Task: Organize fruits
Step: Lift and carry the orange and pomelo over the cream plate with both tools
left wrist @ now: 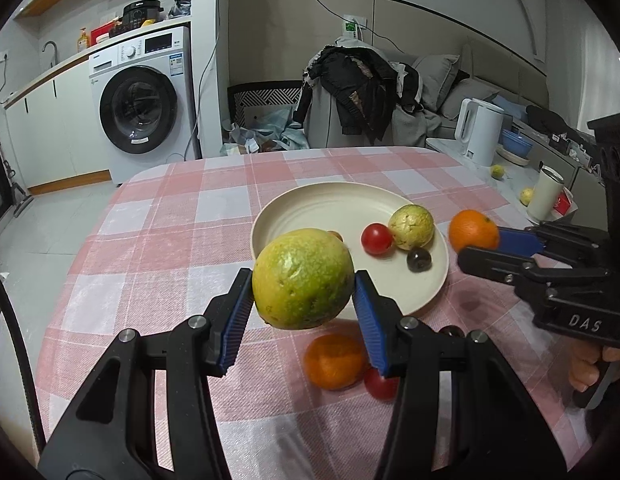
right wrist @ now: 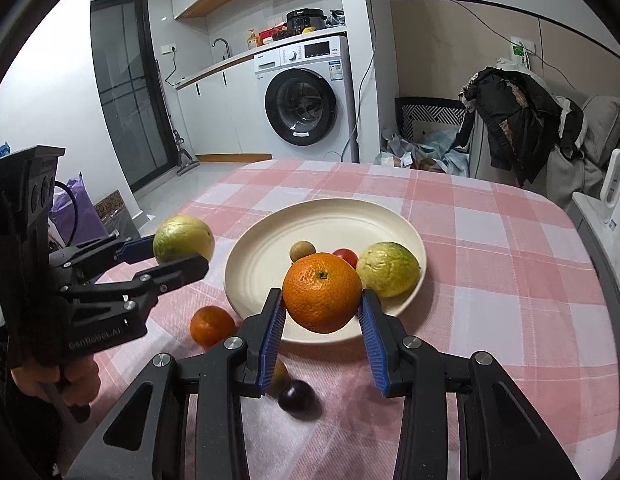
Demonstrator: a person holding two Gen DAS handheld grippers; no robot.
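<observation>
Clamping a large round green-yellow guava (left wrist: 303, 278) between ribbed blue pads (left wrist: 236, 320), left gripper (left wrist: 303, 312) holds it off the pink-and-white checked tablecloth (left wrist: 157, 240), just before the near rim of the smooth cream plate (left wrist: 310, 208). On the plate: glossy red tomato (left wrist: 376, 238), wrinkled pale guava (left wrist: 411, 227), dark plum (left wrist: 419, 260). Below, near the table's front edge, lie a second orange (left wrist: 334, 361) and another tomato (left wrist: 380, 385).

Seen from the right wrist, right gripper (right wrist: 322, 320) pinched on a dimpled orange (right wrist: 322, 292) over the plate's near rim. Small tan round fruit (right wrist: 302, 251) on the plate; dark plum on cloth (right wrist: 296, 396) below the left finger.
</observation>
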